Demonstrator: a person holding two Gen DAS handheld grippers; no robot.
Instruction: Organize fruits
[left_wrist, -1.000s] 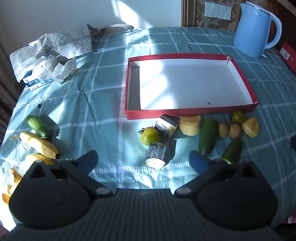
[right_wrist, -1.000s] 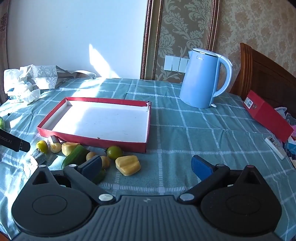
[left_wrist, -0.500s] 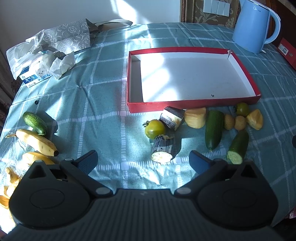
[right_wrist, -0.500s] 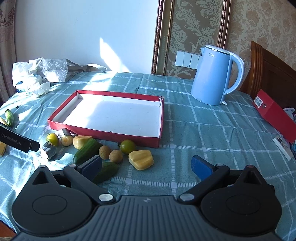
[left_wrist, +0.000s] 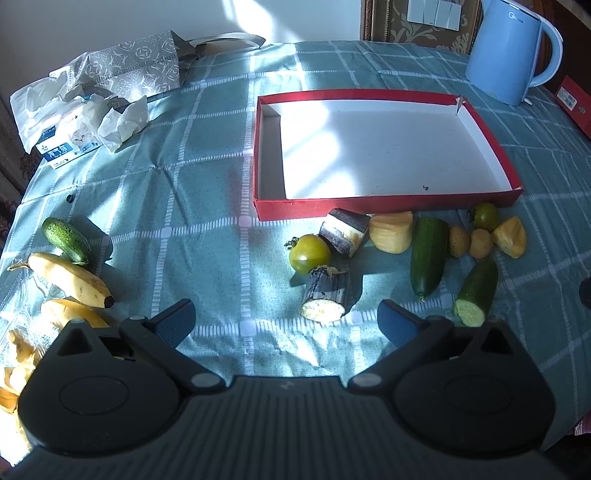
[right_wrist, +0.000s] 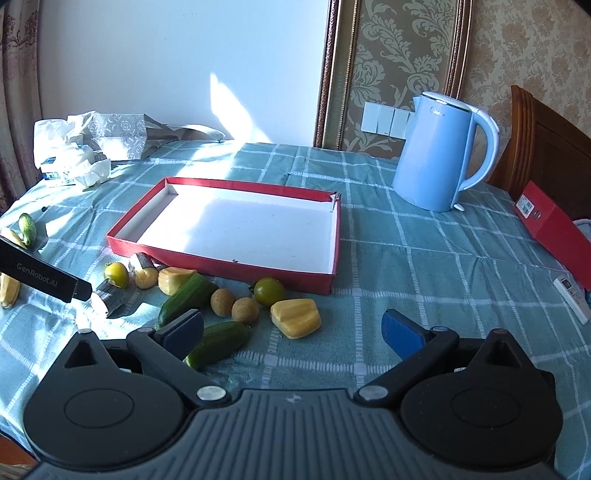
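I have the checked surface (left_wrist: 207, 177) spread out under both cameras, with the red tray (left_wrist: 317, 214) sitting empty in the middle of it, so I judge that sorting has not begun and I am choosing a first piece. My left tool (left_wrist: 286, 319) hangs above the cloth with its jaws spread wide and nothing between them; my right tool (right_wrist: 291, 328) is likewise wide open and empty. The produce lies in a loose row just beside the tray's near wall, all outside it. The long cucumber (left_wrist: 427, 254) is the largest there, then the cut cucumber piece (right_wrist: 218, 343), which lies close by my right tool's left finger. The dark-skinned stub (left_wrist: 327, 293) lies just ahead of my left tool, slightly right of centre, with the green tomato (left_wrist: 309, 253) touching or nearly touching it behind. Next, I reckon, I must lower one tool over a single piece and close gently.
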